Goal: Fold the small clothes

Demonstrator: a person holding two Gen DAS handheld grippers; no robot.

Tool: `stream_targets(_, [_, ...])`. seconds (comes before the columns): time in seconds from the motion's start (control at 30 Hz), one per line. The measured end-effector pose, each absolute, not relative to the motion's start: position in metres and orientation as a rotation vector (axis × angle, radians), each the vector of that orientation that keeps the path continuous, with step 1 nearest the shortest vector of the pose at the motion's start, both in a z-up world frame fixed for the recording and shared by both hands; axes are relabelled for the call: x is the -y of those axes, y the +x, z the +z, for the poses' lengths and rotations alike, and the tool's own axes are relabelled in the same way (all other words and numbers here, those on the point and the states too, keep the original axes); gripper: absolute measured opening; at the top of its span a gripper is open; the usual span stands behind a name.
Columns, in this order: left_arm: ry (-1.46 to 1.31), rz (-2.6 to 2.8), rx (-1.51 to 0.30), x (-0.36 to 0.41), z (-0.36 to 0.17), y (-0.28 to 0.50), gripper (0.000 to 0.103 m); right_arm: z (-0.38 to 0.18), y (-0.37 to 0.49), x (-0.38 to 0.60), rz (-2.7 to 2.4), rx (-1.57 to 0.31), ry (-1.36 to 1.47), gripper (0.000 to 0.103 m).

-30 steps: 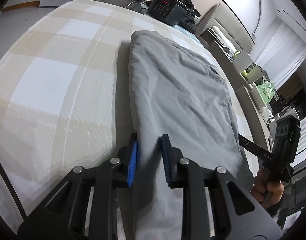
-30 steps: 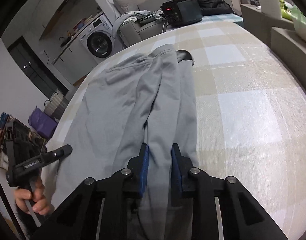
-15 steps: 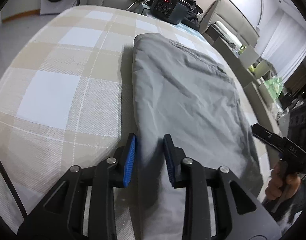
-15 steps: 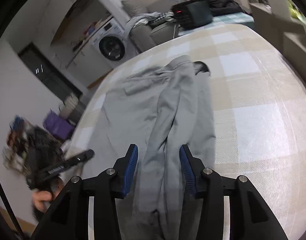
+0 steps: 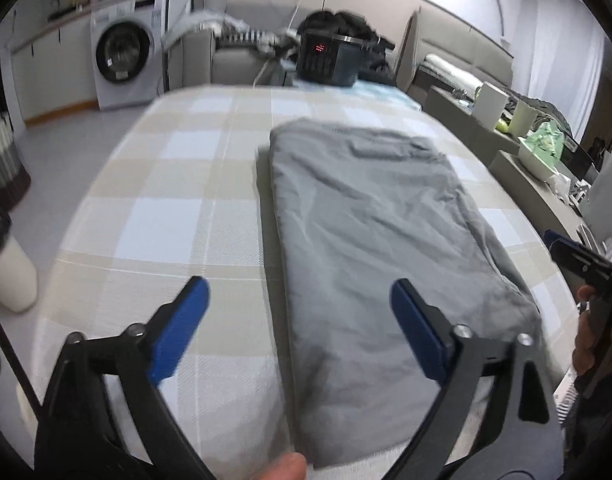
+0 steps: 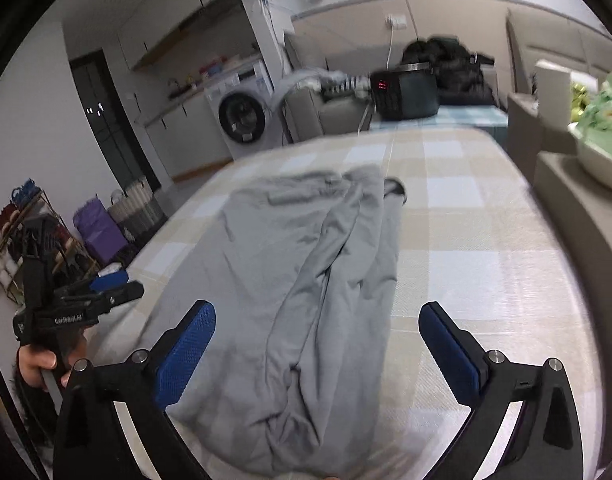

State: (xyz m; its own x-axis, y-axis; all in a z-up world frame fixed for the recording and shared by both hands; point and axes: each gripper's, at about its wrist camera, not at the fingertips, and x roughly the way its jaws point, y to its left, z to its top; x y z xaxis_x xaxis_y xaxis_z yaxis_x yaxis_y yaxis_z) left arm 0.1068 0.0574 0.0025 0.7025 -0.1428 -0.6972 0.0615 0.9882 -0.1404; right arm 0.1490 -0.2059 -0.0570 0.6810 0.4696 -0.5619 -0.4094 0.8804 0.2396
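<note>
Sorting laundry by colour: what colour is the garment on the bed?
Plain light grey garment, clearest in the left wrist view.

The folded garment (image 5: 369, 240) is plain pale grey, no print on it. Under it the bed cover (image 5: 178, 216) runs in big checks of beige, cream and white with thin pale lines. Both tongs (image 5: 300, 330) (image 6: 317, 344) are black with bright blue pads (image 6: 188, 354). Beyond, a white washing machine (image 5: 124, 66) with a dark door, and a black appliance (image 5: 329, 60) showing small red lights, digits perhaps, too blurred to read.
</note>
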Motion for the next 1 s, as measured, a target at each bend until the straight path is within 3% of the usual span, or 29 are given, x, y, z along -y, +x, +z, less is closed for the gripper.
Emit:
stream_targets(0.37, [-0.098,-0.071,-0.564,-0.05,0.026,0.022,0.102,-0.064,0.093,0.215,0.517,-0.544,0.086,0.103])
stream_targets(1.0, [-0.017,-0.17,-0.55,-0.016,0.03,-0.012,0.102,-0.054,0.049,0.214,0.487,-0.486,0.016,0.103])
